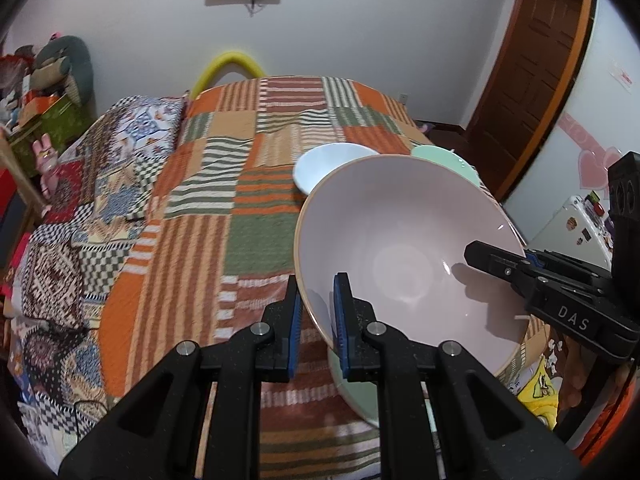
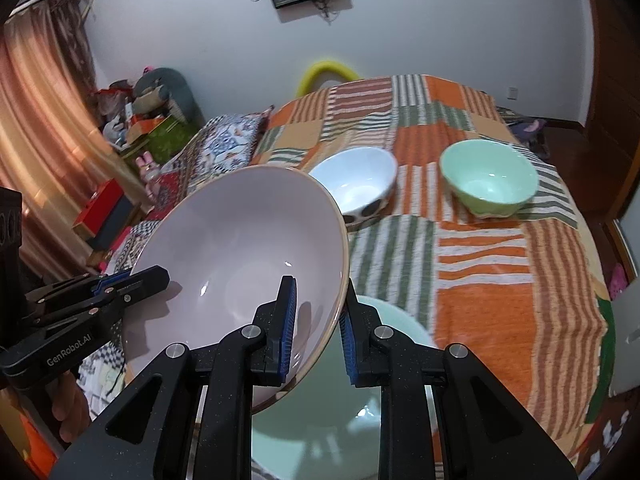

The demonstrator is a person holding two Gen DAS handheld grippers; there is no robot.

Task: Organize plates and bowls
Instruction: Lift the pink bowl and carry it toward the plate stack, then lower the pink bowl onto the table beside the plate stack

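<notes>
1. Over the bed (image 1: 240, 184), the left wrist view shows four bowls: one large pink bowl (image 1: 400, 248) held tilted in the air, one pale green dish (image 1: 356, 392) under it, one white bowl (image 1: 324, 166) and one green bowl (image 1: 444, 158) farther back on the patchwork bedspread. All of them that show their insides hold nothing.
2. Same view: the left tongs (image 1: 318, 328) are clenched on the pink bowl's near rim, one blue pad inside and one outside. The right tongs (image 1: 488, 258) grip the opposite rim from the right.
3. Right wrist view, again four bowls: the pink bowl (image 2: 240, 256) tilted and raised, the pale green dish (image 2: 360, 400) beneath, the white bowl (image 2: 356, 184) and green bowl (image 2: 488, 182) side by side, apart, on the bed (image 2: 500, 280).
4. Same view: the right tongs (image 2: 318, 328) clamp the pink rim; the left tongs (image 2: 132, 280) hold the far rim.
</notes>
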